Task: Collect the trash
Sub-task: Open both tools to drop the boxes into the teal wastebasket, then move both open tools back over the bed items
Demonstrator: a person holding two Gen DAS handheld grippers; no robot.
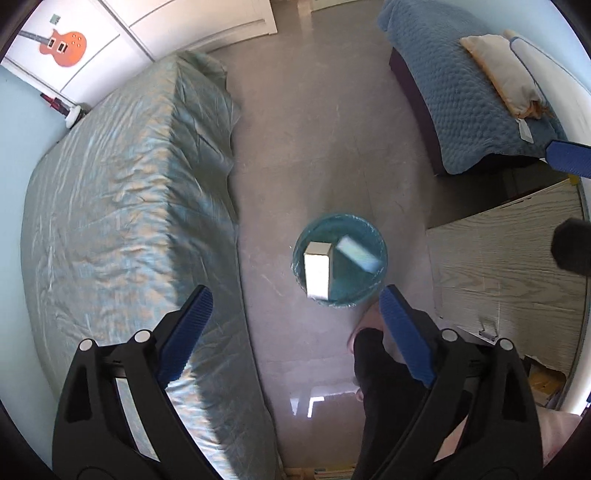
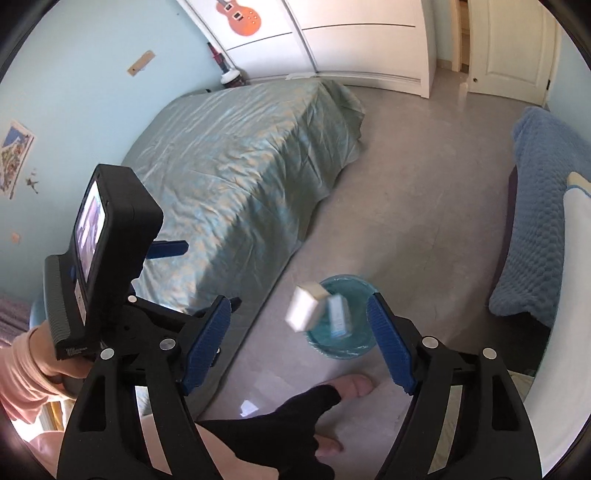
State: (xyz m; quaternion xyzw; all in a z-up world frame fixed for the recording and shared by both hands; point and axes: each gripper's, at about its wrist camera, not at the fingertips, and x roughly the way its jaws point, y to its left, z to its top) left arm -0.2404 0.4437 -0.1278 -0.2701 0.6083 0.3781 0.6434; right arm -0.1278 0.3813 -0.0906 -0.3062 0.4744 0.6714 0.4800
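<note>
We see a bed (image 1: 122, 192) with a shiny green cover at the left of the grey floor (image 1: 317, 147). A blue quilted blanket (image 1: 461, 99) with a beige pillow (image 1: 506, 74) lies across from it. An orange guitar sticker (image 2: 242, 16) is on the white wardrobe (image 2: 362, 40).

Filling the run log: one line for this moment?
left gripper: open | right gripper: open | white box, blue box: over bin
</note>
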